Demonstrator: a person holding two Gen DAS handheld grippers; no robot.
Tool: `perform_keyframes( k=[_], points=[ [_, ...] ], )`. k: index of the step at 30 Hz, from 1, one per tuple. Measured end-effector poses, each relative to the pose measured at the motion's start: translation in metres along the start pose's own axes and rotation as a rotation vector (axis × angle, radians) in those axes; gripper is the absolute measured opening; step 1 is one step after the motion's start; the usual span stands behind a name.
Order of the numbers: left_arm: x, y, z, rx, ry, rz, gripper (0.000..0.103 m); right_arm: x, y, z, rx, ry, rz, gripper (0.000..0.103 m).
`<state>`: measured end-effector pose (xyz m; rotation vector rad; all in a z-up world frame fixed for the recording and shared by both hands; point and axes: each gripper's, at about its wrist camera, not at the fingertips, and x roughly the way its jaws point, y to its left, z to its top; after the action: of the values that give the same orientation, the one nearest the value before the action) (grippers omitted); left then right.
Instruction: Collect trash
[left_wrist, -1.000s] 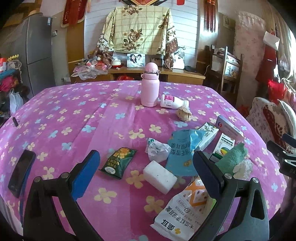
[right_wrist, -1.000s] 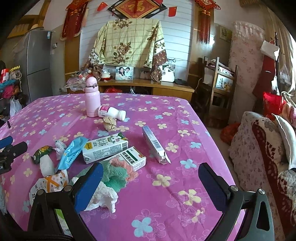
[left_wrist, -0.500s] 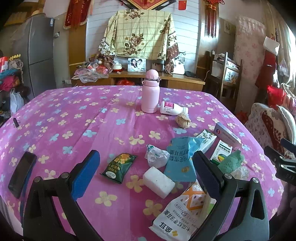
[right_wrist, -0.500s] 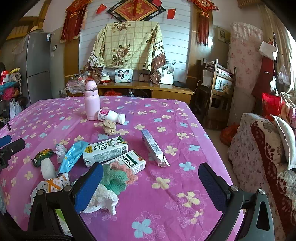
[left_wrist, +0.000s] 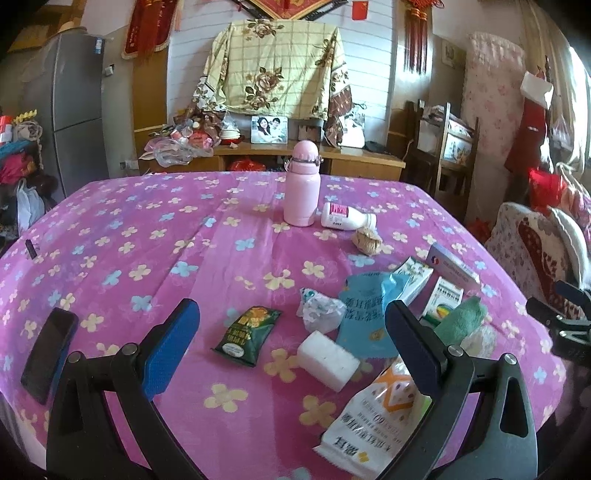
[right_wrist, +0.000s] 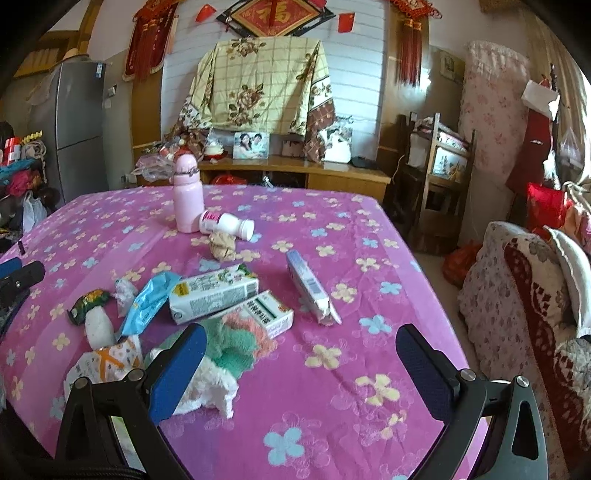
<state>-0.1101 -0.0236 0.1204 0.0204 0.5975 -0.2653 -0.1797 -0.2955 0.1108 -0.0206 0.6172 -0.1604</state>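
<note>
Trash lies scattered on the pink flowered tablecloth (left_wrist: 147, 236). In the left wrist view I see a green snack packet (left_wrist: 247, 334), a white foam block (left_wrist: 328, 360), crumpled paper (left_wrist: 319, 312), a blue wrapper (left_wrist: 364, 314) and a white-and-orange bag (left_wrist: 376, 417). My left gripper (left_wrist: 291, 334) hangs open above the packet and block, holding nothing. In the right wrist view a milk carton (right_wrist: 212, 293), a green-and-white box (right_wrist: 264, 314), a blue box (right_wrist: 310, 291), a green cloth (right_wrist: 229, 341) and a white tissue (right_wrist: 207, 391) lie ahead. My right gripper (right_wrist: 301, 363) is open over bare cloth, empty.
A pink flask (left_wrist: 301, 184) stands mid-table with a white bottle (left_wrist: 347, 216) lying beside it and a brown paper ball (left_wrist: 366, 240) nearby. A black phone (left_wrist: 48, 354) lies at the left edge. A cushioned seat (right_wrist: 524, 302) is to the right; a wooden sideboard (right_wrist: 295, 173) stands behind.
Both cameras have pulled back and tilted up slightly, so the table items sit a little lower and farther in view. Both grippers stay open and nothing on the table has moved.
</note>
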Motion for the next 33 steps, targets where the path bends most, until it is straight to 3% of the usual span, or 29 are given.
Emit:
perform_keyframes(
  k=[11, 14, 16, 19, 23, 30, 33],
  points=[
    [0.011, -0.003, -0.027, 0.031, 0.17, -0.147, 0.1, 0.029, 0.026, -0.031, 0.07, 0.196, 0.335, 0.073],
    [0.01, -0.007, -0.027, 0.044, 0.165, -0.16, 0.1, 0.047, 0.035, -0.035, 0.098, 0.227, 0.381, 0.055],
    [0.01, -0.006, -0.025, 0.05, 0.163, -0.162, 0.1, 0.06, 0.036, -0.039, 0.145, 0.261, 0.441, 0.029],
    [0.017, -0.001, -0.018, 0.055, 0.162, -0.139, 0.1, 0.063, 0.034, -0.042, 0.177, 0.274, 0.489, 0.018],
    [0.04, 0.001, -0.004, 0.079, 0.186, -0.096, 0.099, 0.047, 0.022, -0.037, 0.165, 0.232, 0.482, 0.016],
    [0.111, -0.005, 0.019, 0.071, 0.334, -0.112, 0.052, 0.024, -0.015, -0.022, 0.194, 0.163, 0.44, 0.016],
    [0.136, -0.012, 0.02, 0.093, 0.385, -0.113, 0.048, 0.017, -0.025, -0.018, 0.19, 0.149, 0.432, 0.016]
  ],
)
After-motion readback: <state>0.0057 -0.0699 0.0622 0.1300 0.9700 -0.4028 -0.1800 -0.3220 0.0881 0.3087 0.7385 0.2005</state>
